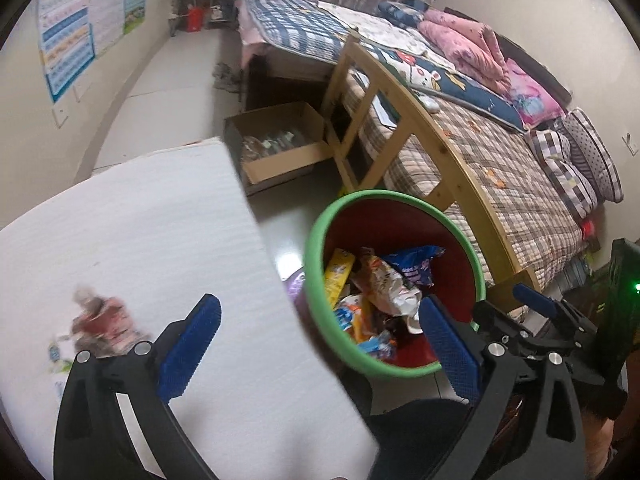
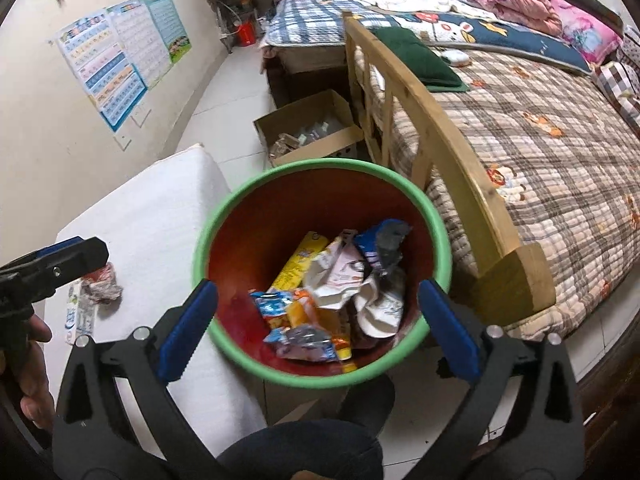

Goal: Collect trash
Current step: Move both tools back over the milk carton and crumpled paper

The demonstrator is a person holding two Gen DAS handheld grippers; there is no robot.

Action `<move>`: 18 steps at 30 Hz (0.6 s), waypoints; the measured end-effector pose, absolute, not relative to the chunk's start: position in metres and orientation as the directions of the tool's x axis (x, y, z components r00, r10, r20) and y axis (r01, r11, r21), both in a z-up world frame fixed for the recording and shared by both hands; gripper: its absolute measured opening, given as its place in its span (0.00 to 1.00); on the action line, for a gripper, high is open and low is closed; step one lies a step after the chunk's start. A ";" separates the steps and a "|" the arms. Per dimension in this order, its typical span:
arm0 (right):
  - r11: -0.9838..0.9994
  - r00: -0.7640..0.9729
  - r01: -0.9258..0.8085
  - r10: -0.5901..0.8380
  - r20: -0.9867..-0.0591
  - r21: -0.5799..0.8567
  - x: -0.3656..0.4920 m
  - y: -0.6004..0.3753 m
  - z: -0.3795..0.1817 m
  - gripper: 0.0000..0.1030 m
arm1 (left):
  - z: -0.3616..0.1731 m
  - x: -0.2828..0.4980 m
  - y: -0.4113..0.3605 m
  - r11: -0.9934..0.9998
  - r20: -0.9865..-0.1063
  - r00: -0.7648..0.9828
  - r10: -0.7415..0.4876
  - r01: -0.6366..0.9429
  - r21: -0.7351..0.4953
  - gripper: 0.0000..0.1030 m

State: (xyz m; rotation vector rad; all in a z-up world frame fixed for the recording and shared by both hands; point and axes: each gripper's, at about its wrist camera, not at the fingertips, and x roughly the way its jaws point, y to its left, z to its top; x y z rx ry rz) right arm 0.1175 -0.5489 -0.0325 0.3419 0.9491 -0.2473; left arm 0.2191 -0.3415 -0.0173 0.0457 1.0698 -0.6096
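1. Progress, as I judge it: well along. The red plastic bin with green rim stands on the floor between the white foam table top and the wooden bed frame, and already holds a heap of wrappers: a yellow packet, a crumpled white-and-pink bag, a blue foil packet, and orange and blue snack packets.

2. Left to do: a crumpled red-and-white wrapper lies on the white top, with a flat pale printed packet just beside it. In the left wrist view the same crumpled wrapper is blurred. No other litter shows on the top.

3. Right gripper: jaws spread wide and empty, hanging over the near rim of the bin and pointing down into it. It looks to have nothing more to drop.

4. Left gripper: jaws also spread wide, holding nothing. It hovers over the table's edge, one blue finger above the white top, the other above the bin's rim. From the right wrist view its black body sits just beside the crumpled wrapper; the person's bare fingers show at the handle.

5. Next step, in my judgement: the left gripper goes for the crumpled wrapper, then the flat packet, which may be awkward to lift off the surface.

6. Background: an open cardboard box on the floor beyond the bin, not plainly trash.
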 end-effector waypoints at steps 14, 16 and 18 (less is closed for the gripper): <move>0.965 0.592 0.204 0.013 -0.806 0.166 0.117 -0.454 -0.003 0.95 | -0.003 0.182 -0.214 0.902 -0.825 0.413 -0.386 0.355 -0.244 0.92; 0.970 0.593 0.180 0.024 -0.805 0.162 0.118 -0.439 0.000 0.95 | -0.003 0.176 -0.199 0.908 -0.824 0.422 -0.378 0.342 -0.242 0.92; 0.974 0.595 0.156 0.038 -0.803 0.162 0.121 -0.423 0.002 0.95 | -0.003 0.171 -0.181 0.917 -0.822 0.437 -0.365 0.323 -0.235 0.92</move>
